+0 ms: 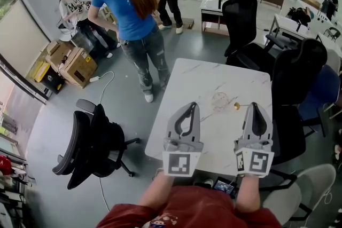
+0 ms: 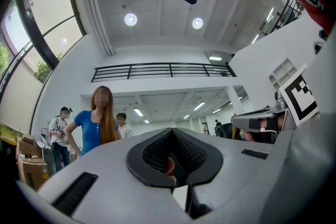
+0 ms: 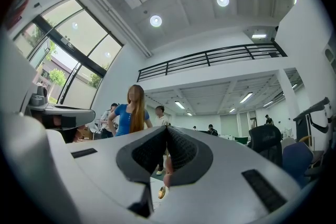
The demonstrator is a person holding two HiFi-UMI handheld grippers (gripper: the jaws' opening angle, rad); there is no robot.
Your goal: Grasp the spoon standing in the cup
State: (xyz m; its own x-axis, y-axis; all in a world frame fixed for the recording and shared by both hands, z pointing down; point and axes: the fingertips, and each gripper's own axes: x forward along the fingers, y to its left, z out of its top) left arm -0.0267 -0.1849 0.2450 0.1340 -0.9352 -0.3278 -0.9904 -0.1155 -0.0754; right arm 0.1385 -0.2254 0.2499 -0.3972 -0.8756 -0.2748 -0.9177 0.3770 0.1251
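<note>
Okay, both claws hang side by side over the near part of the white marble table (image 1: 187, 77): the left gripper (image 1: 191, 105) has its jaws pressed together on nothing, and the right gripper (image 1: 254, 105) is likewise closed and empty. Just past their tips stands the clear glass cup (image 1: 219, 100), with the spoon (image 1: 236, 106) showing its gold end at the cup's right, near the right gripper. Beyond the table stands a person in a blue top (image 1: 131, 5)
</note>
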